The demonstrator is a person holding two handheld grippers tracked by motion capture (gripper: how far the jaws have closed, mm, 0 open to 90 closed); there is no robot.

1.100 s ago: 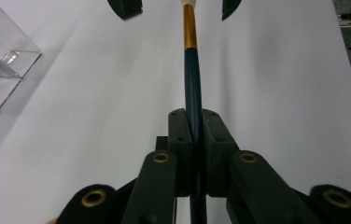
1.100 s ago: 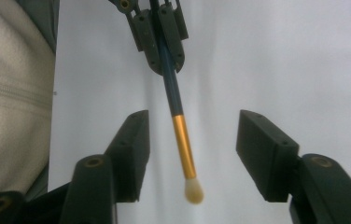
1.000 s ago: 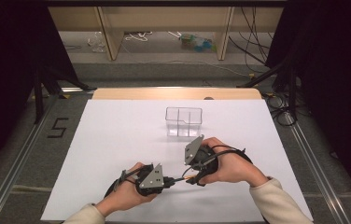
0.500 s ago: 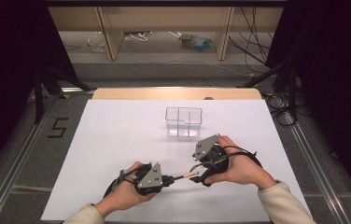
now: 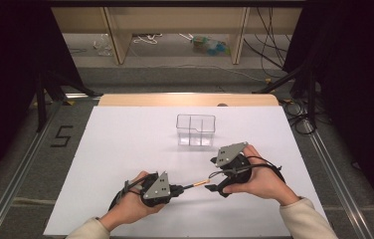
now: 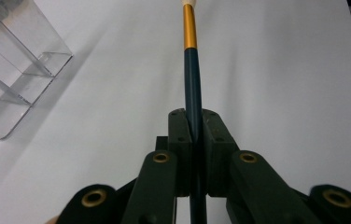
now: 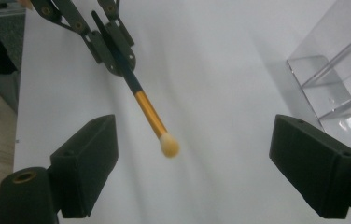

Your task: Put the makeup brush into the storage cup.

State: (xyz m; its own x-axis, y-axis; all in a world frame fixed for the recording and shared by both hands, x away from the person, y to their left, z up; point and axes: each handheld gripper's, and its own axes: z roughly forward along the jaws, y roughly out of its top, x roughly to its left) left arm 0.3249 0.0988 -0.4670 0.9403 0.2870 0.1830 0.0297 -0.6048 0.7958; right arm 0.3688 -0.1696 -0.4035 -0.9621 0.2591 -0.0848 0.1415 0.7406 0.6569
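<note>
Our left gripper (image 5: 175, 189) clamps a makeup brush (image 7: 151, 113), its long axis pointing tip-first between the wide-open jaws of our right gripper (image 5: 215, 186) just beyond.

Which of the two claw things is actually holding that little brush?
The left gripper: its jaws are clamped on the brush's dark handle. The right gripper has its jaws spread wide, with the brush tip between them untouched.

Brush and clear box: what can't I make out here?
- Brush: in the left gripper view its rear end runs under the shut jaws and off the bottom edge; its tip is cut by the top edge.
- Brush tip: blurred in the right gripper view.
- Clear box: too small in the high view to tell contents; cropped by frame edges in both gripper views.
</note>
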